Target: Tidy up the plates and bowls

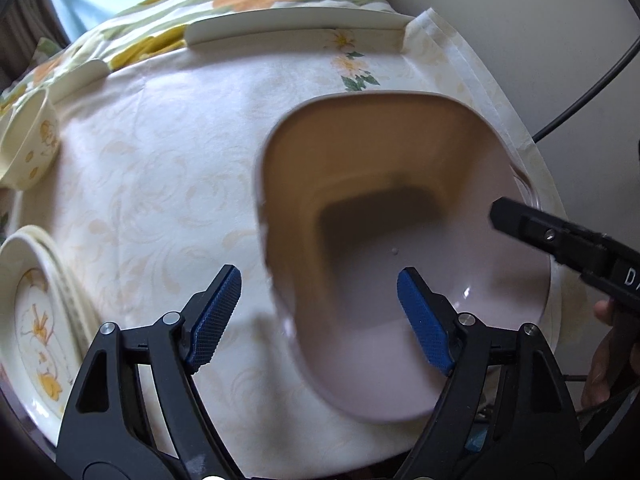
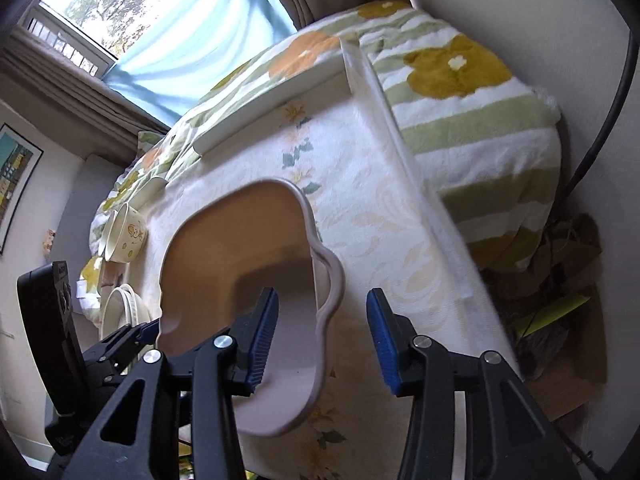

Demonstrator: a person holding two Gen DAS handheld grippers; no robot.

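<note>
A large pale pink bowl [image 1: 400, 208] with a wavy rim stands on the cream tablecloth [image 1: 160, 160]. My left gripper [image 1: 320, 316] is open and straddles the bowl's near-left rim, one blue pad [image 1: 424, 320] inside and the other outside, neither touching it. In the right wrist view the bowl [image 2: 240, 240] fills the middle. My right gripper [image 2: 322, 340] is open astride its right rim, with clear gaps on both sides. The right gripper's black finger [image 1: 560, 248] reaches over the bowl's right side, and the left gripper [image 2: 120, 340] shows at the bowl's left.
A small cream bowl with yellow prints [image 1: 32, 148] [image 2: 126, 236] lies at the table's left. A stack of flowered plates [image 1: 36, 320] [image 2: 124, 308] sits nearer. A flat white piece [image 1: 296, 24] lies along the far edge. Behind it is a flowered blanket [image 2: 460, 100]. A black cable [image 1: 592, 88] hangs right.
</note>
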